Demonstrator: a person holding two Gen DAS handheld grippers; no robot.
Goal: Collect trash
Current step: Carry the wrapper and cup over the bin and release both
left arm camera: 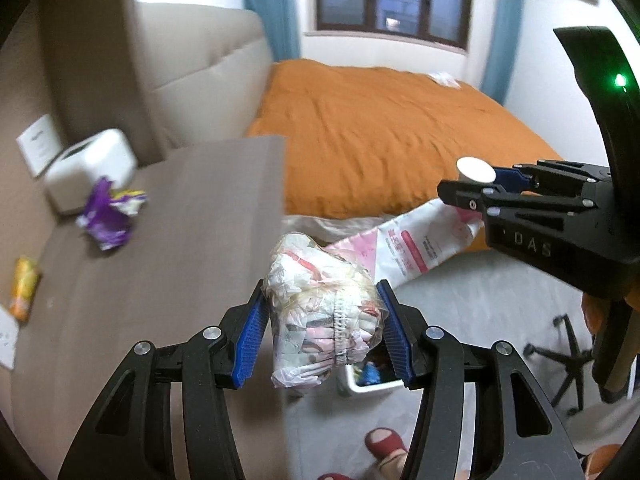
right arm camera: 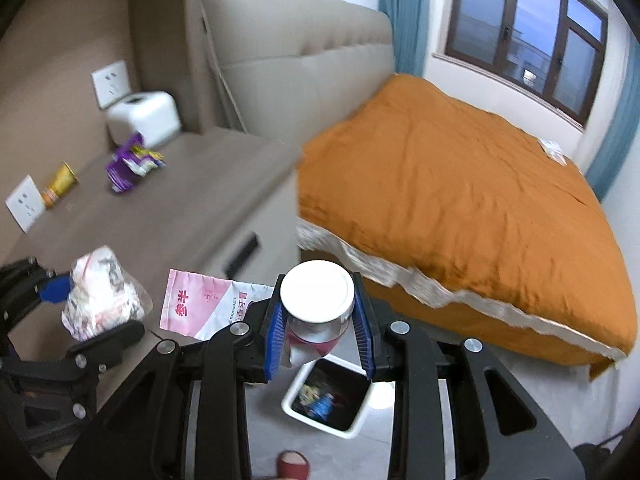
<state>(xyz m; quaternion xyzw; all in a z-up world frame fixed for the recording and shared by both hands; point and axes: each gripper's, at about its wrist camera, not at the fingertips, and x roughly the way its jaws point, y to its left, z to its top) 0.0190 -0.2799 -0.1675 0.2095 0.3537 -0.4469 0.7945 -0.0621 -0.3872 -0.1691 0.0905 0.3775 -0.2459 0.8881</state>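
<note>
My left gripper is shut on a crumpled white and pink plastic wrapper, held in the air above a white trash bin. It shows in the right wrist view too. My right gripper is shut on a pink and white toothpaste tube at its white cap, above the same bin. The tube also shows in the left wrist view. A purple wrapper and a yellow tube lie on the nightstand.
A white tissue box stands at the back of the nightstand. The bed with an orange cover is to the right. The bin holds some trash. Red slippers and an office chair base are on the floor.
</note>
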